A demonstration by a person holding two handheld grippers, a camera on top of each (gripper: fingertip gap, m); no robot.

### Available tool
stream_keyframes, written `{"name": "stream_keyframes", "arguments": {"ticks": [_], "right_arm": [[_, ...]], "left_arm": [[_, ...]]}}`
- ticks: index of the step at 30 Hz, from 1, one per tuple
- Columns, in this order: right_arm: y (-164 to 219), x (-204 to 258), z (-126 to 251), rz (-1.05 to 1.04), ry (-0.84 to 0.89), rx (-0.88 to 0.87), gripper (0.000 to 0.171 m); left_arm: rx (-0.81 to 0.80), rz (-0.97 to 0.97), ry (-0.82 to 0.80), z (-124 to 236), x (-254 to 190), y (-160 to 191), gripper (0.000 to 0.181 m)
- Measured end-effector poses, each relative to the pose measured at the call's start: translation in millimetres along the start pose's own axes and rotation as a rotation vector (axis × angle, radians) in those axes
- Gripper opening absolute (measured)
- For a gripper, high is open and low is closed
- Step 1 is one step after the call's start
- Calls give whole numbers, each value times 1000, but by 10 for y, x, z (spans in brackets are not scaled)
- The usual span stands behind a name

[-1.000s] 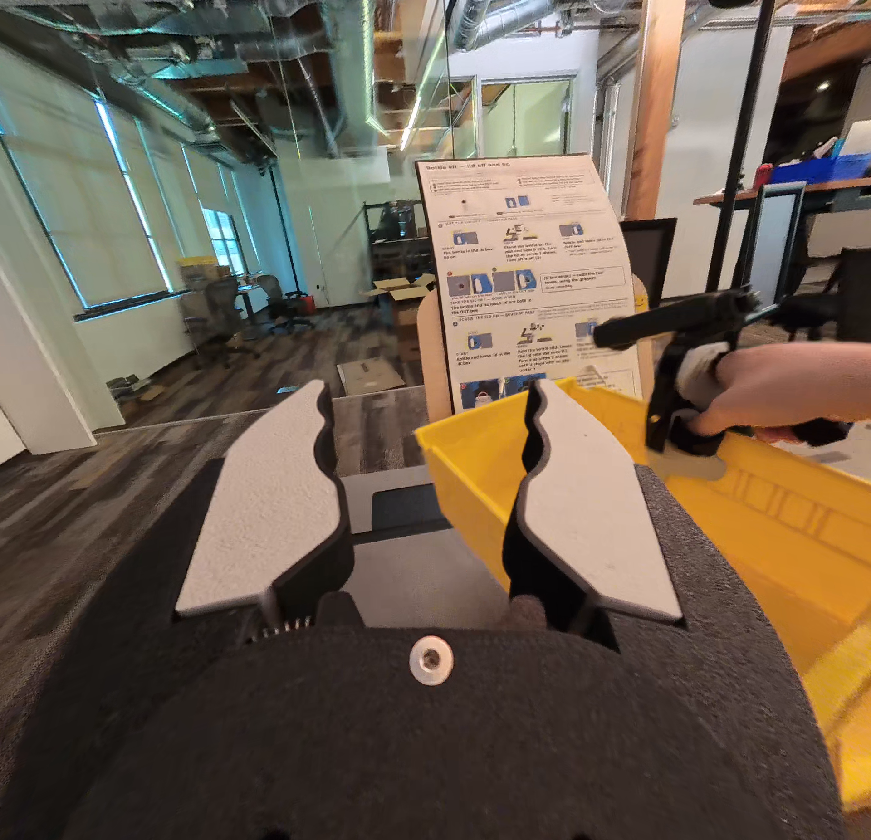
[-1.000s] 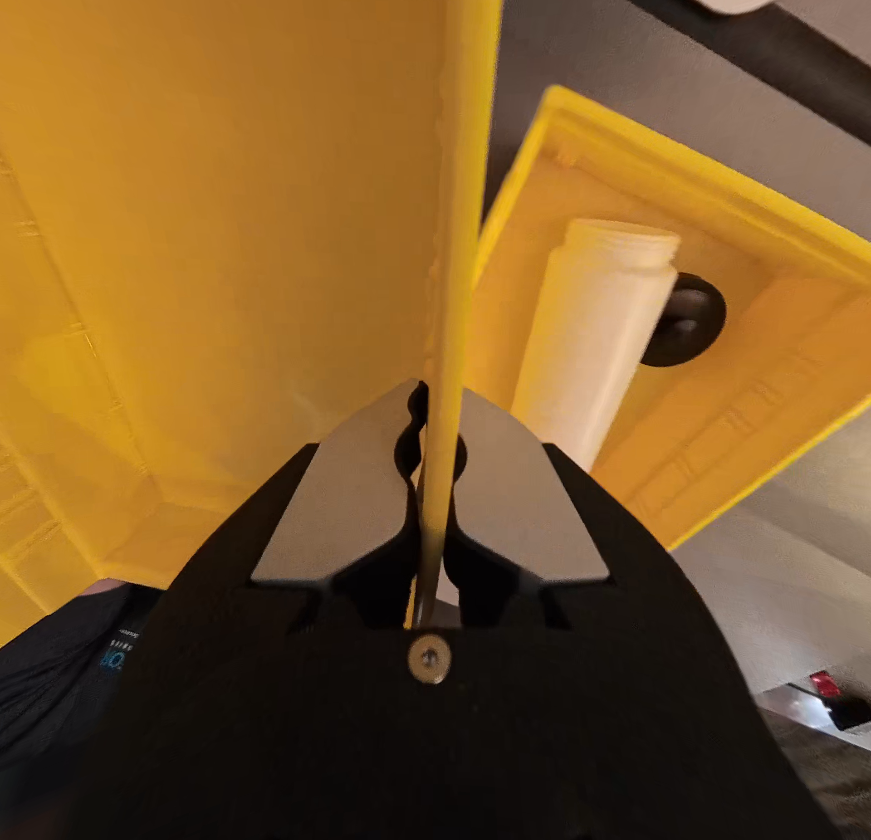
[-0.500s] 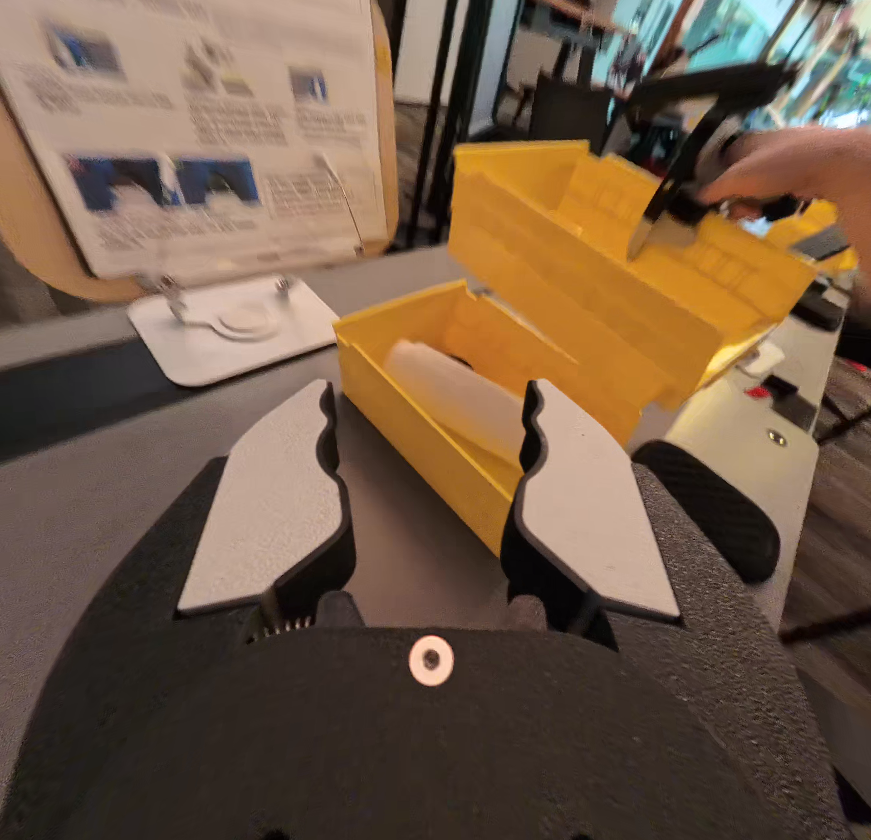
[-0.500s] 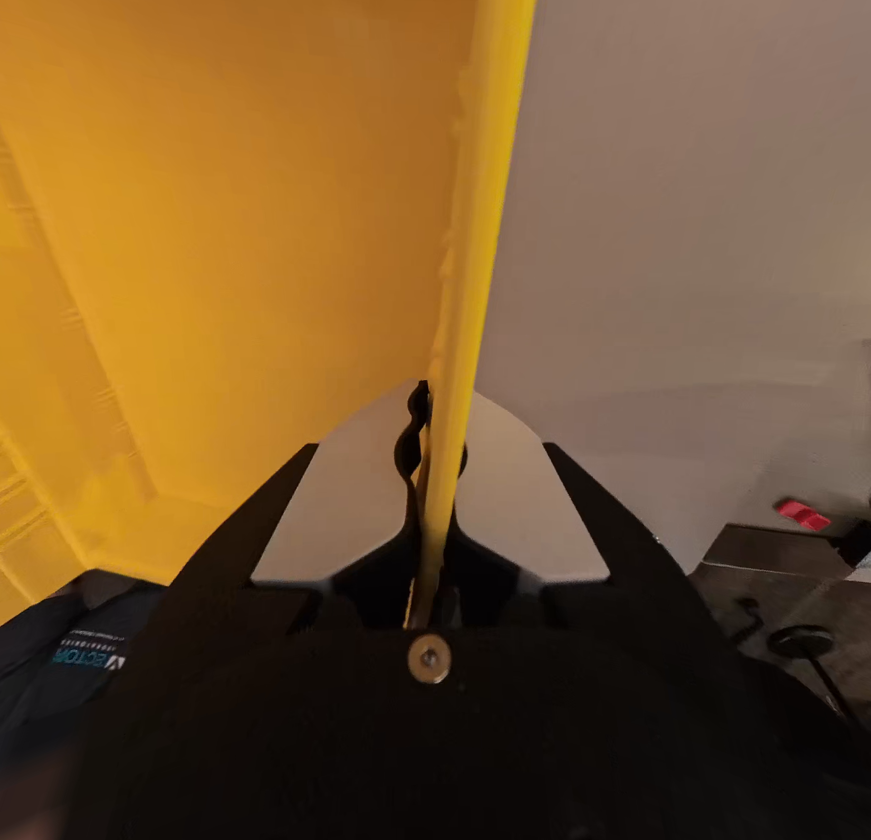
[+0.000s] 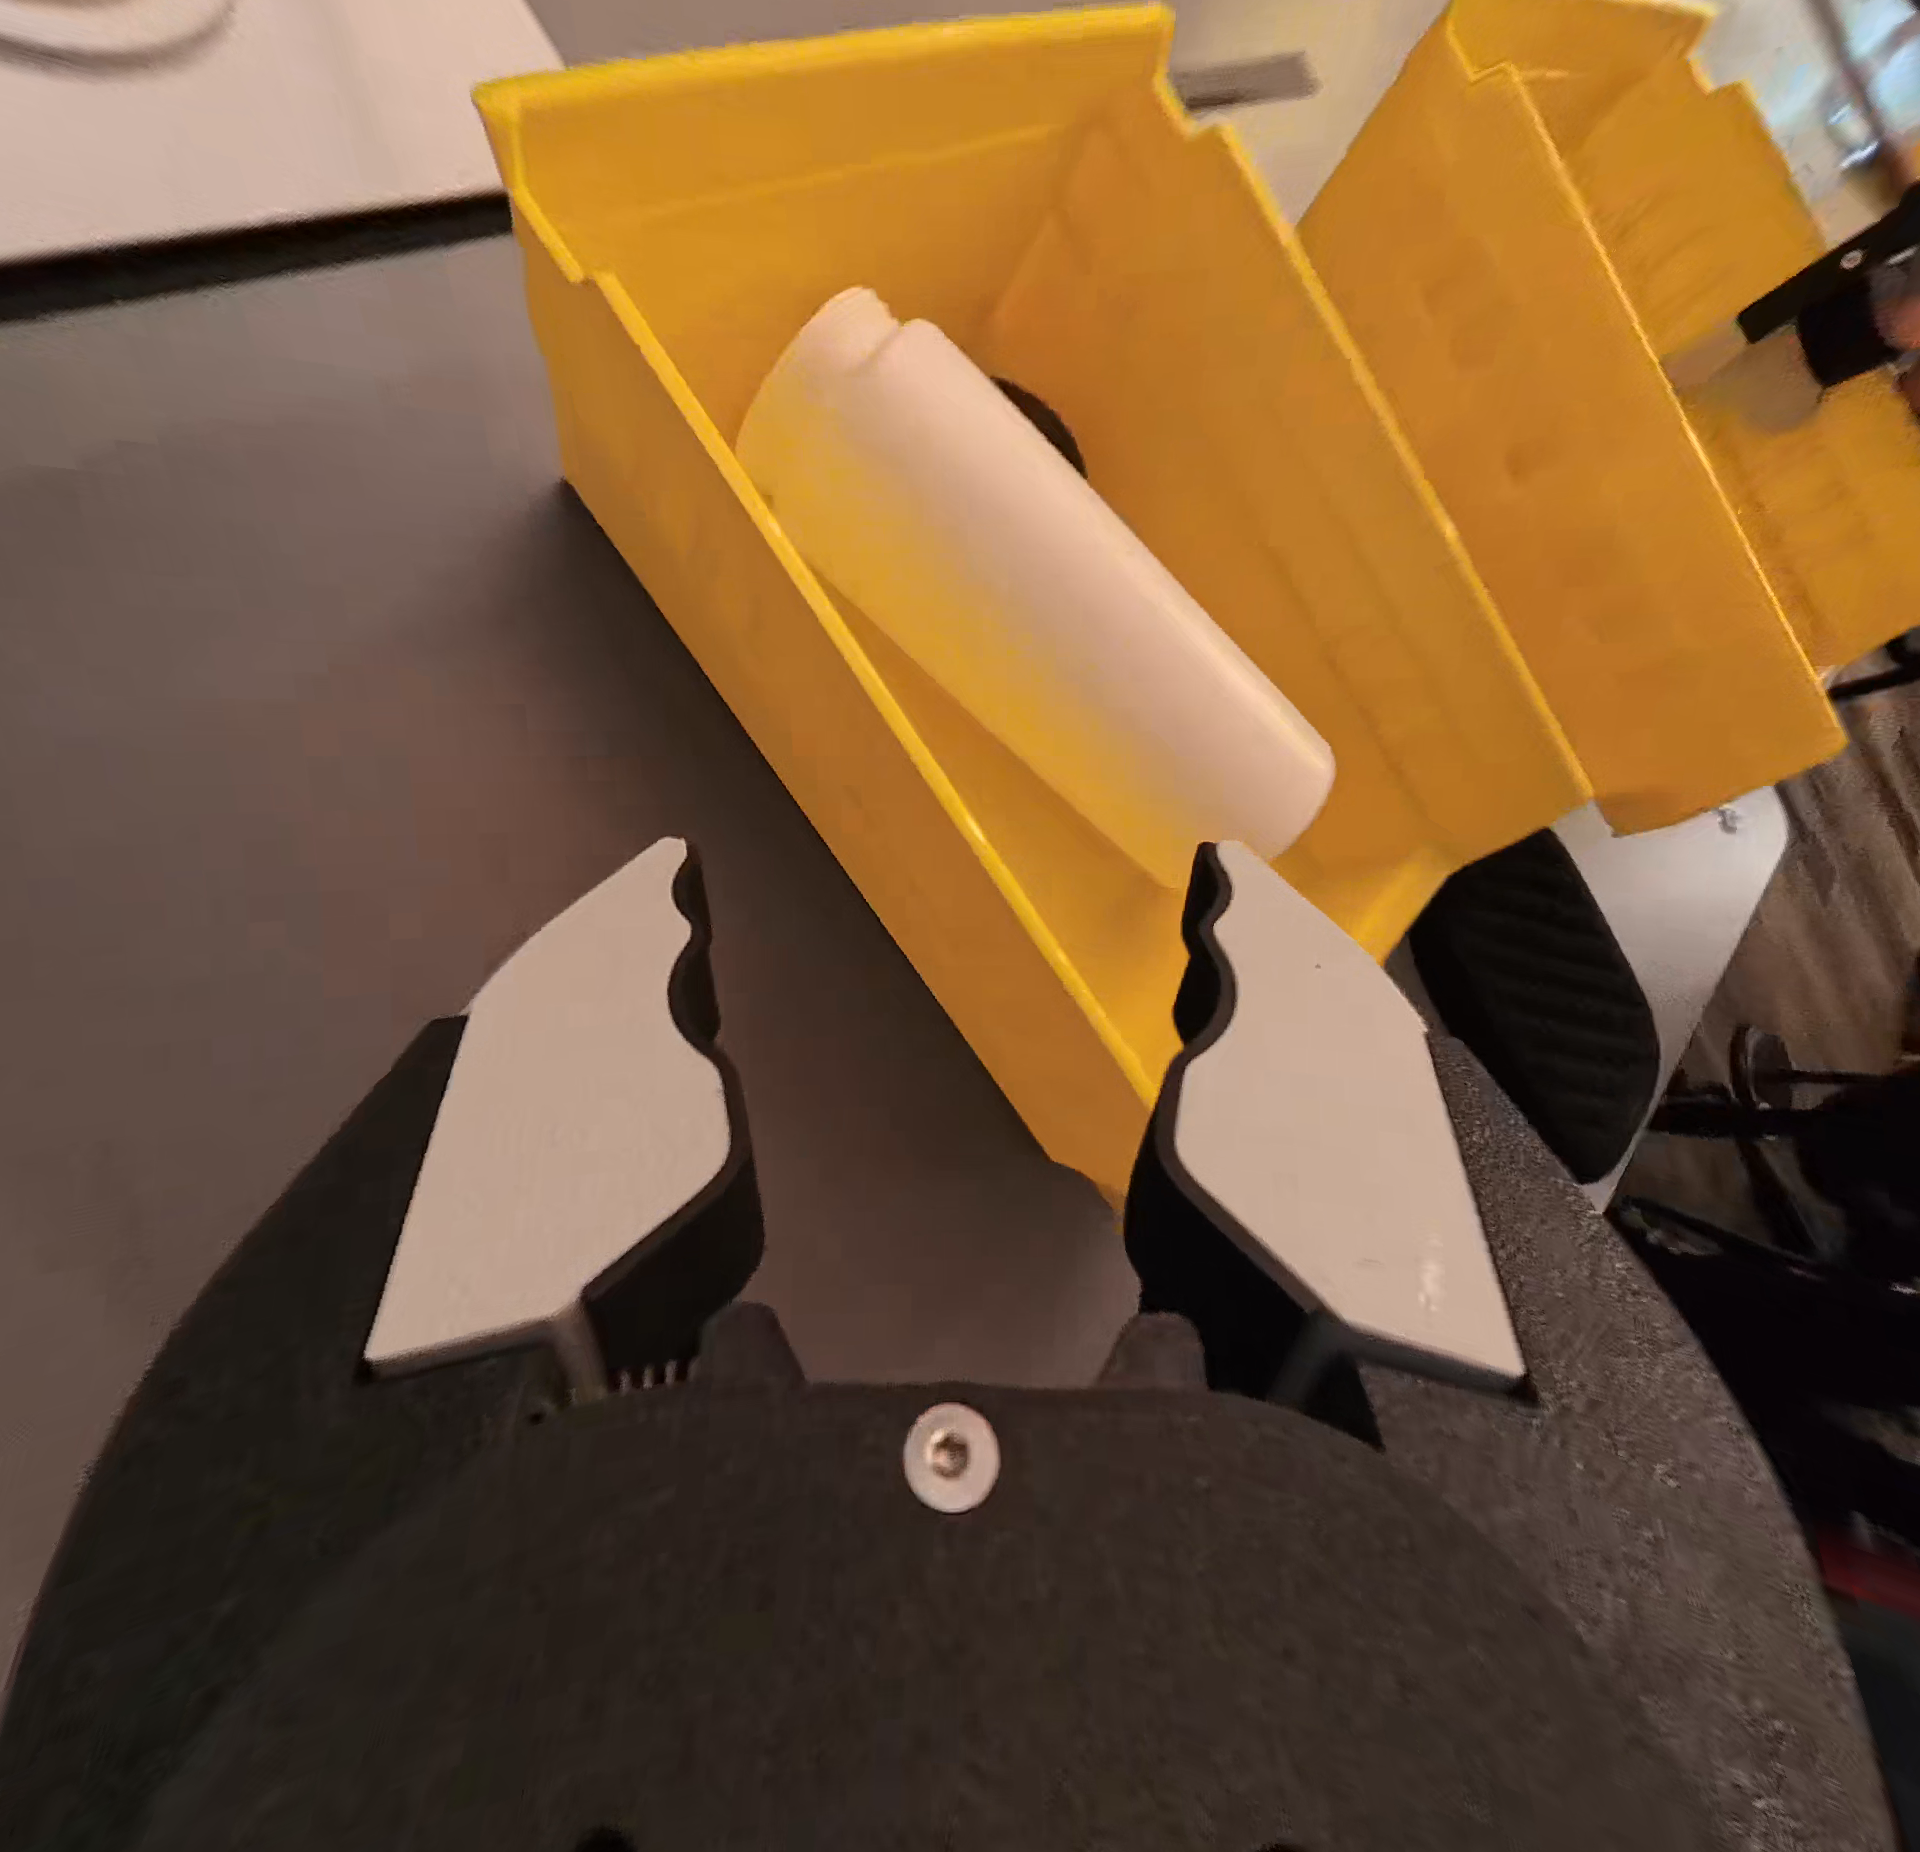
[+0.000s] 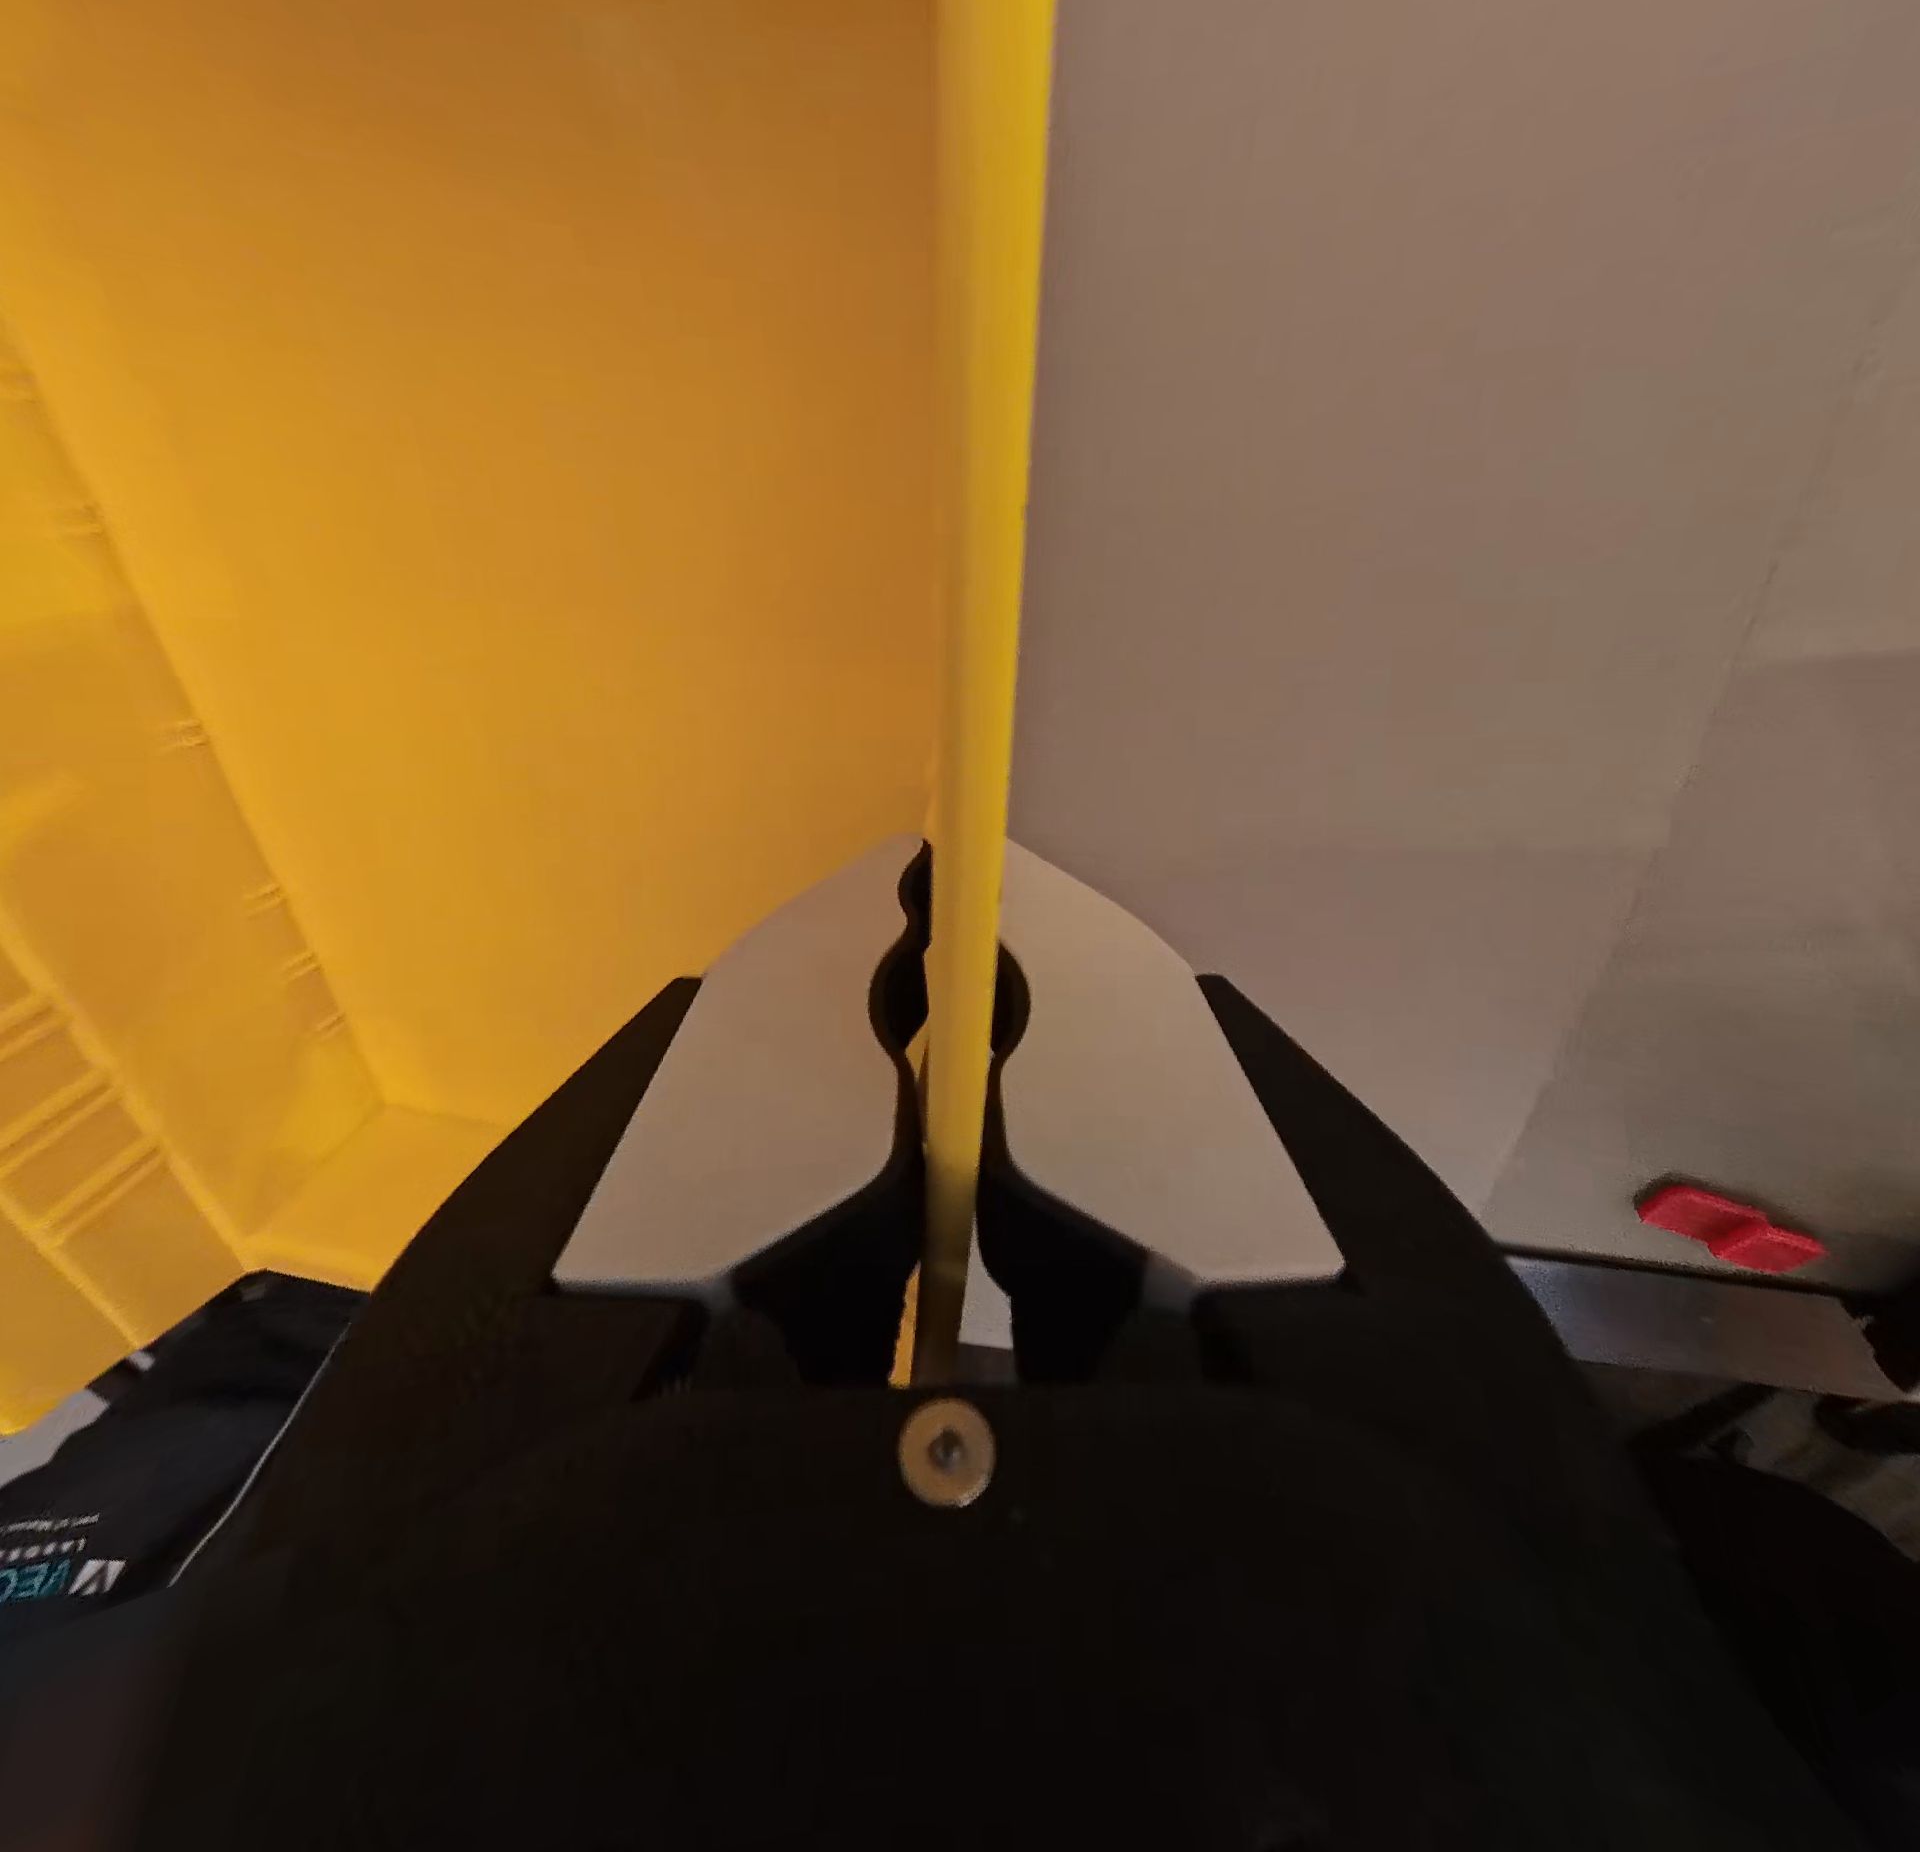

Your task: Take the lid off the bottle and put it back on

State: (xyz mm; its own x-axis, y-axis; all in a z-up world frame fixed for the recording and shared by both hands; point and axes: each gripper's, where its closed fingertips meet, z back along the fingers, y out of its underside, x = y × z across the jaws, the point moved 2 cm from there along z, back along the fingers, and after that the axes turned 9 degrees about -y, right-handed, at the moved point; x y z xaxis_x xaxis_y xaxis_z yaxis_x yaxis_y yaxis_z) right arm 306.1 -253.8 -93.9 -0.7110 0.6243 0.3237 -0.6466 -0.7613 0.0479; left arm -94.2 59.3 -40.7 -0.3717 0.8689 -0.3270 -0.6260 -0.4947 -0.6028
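two yellow plastic bins [image 5: 665, 514] on grey desk [image 5: 260, 659]; white uncapped plastic bottle [image 5: 1029, 597] lying in near-edge bin. left tongs [image 5: 940, 867] open; right tongs [image 6: 961, 857] clamped on second yellow bin's wall [image 6: 987, 452].

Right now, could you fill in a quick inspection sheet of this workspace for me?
Surface: dark grey tabletop, bare near the camera.
Job's things: white bottle lying uncapped in a yellow bin; dark lid partly hidden behind it.
Clutter: second yellow bin, lifted at the right.
Grippers: left hand-held gripper open, empty; right hand-held gripper shut on that second bin's wall.
Cables: nothing seen.
Surroundings: white base plate at far left; red part at a table edge.
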Motion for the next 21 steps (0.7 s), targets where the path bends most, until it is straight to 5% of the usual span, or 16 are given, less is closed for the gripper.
{"name": "stream_keyframes", "arguments": {"ticks": [8, 11, 21], "right_arm": [[-114, -3, -405, 24, -73, -28, 5], [-151, 38, -436, 22, -65, -40, 5], [-194, 335, -538, 80, -8, -52, 4]], "left_arm": [[364, -42, -161, -541, 63, 37, 60], [373, -14, -157, -603, 25, -36, 34], [587, -43, -331, -515, 418, 19, 5]]}}
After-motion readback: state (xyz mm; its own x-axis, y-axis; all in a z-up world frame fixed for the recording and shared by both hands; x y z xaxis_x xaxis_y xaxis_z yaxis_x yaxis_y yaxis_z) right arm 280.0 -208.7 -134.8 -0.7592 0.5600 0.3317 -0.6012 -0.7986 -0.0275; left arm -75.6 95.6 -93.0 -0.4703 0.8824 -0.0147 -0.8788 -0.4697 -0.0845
